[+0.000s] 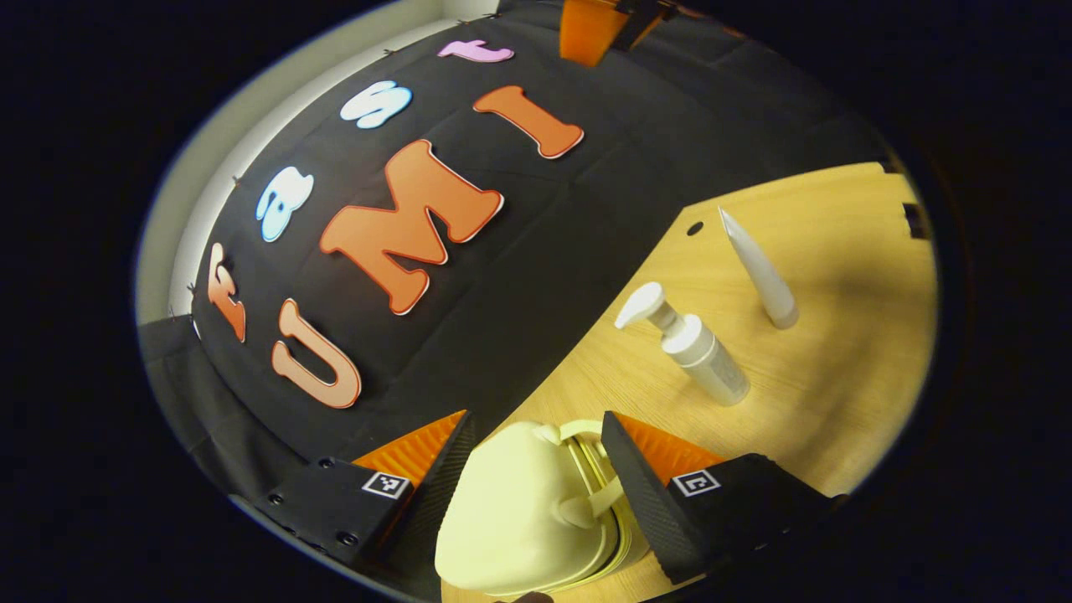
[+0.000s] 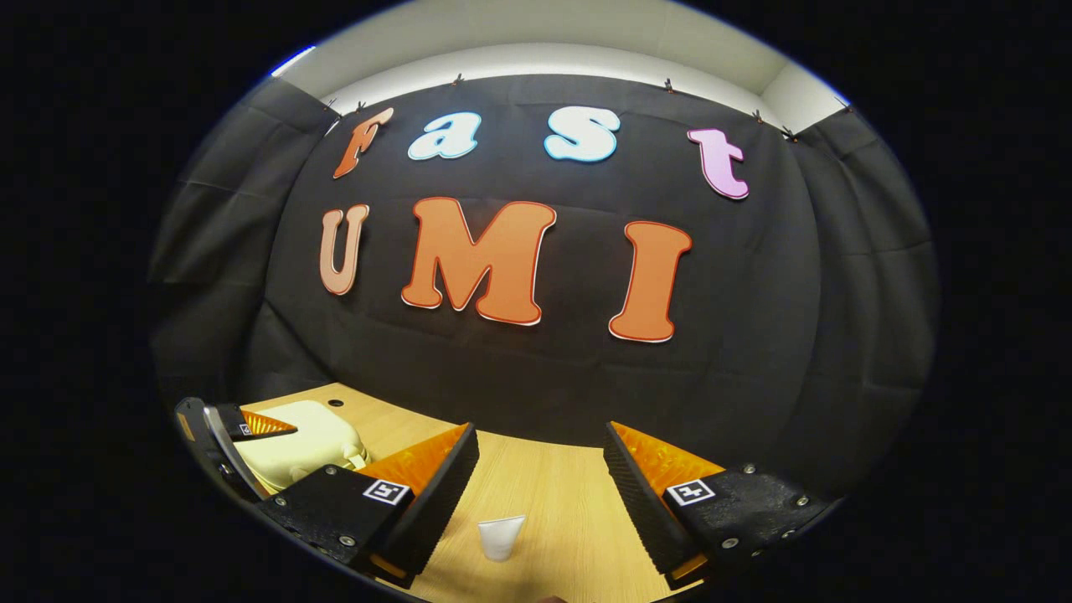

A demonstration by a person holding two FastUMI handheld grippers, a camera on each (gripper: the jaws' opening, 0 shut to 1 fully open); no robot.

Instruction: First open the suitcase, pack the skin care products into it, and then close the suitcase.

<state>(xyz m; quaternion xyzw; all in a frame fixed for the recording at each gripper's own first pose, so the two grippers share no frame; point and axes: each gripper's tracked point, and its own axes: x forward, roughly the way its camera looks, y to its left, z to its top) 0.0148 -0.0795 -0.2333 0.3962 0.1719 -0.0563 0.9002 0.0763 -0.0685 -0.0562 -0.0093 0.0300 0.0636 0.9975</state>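
Left gripper point(image 1: 532, 469) straddles the pale-yellow suitcase point(image 1: 519, 519) w/ fingers spread either side, no clear squeeze on it yet, while right gripper point(image 2: 540, 477) hangs wide & empty to the case's right, above the standing tube point(image 2: 501, 536). Judging it's the opening step: get a finger under the lid edge near the latch, steady the base, lift slowly so the light case doesn't skid. Right of the suitcase stand the pump bottle point(image 1: 699, 352) & tube on the wood table point(image 1: 837, 377); black cloth wall behind.
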